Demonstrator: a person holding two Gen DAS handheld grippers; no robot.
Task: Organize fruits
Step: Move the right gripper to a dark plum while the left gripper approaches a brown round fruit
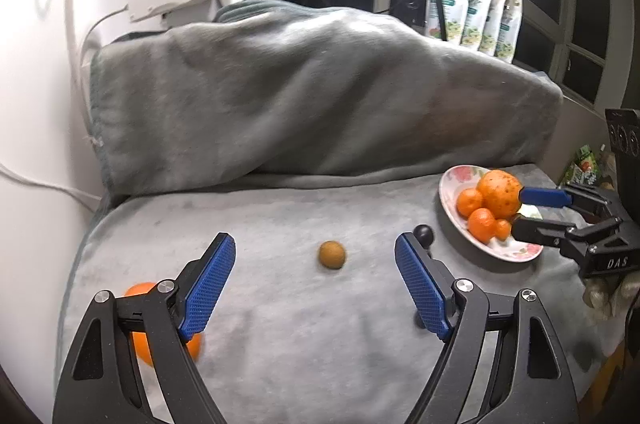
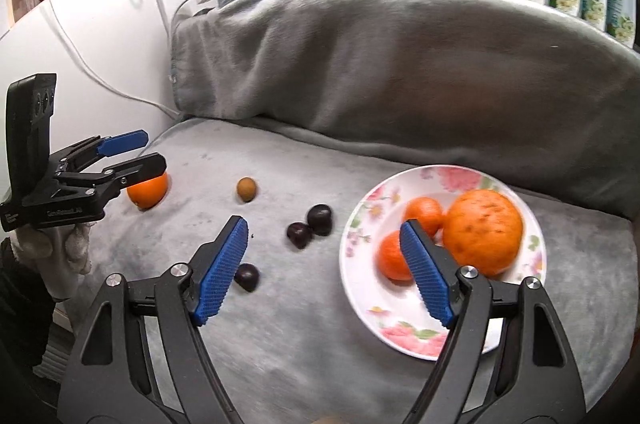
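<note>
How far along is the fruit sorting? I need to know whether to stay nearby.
Partly done. The floral plate already holds a large orange and several small mandarins. Nothing is in hand: the left gripper and right gripper are both open and empty. Left on the grey blanket: one orange, a small brown fruit and three dark fruits.
</note>
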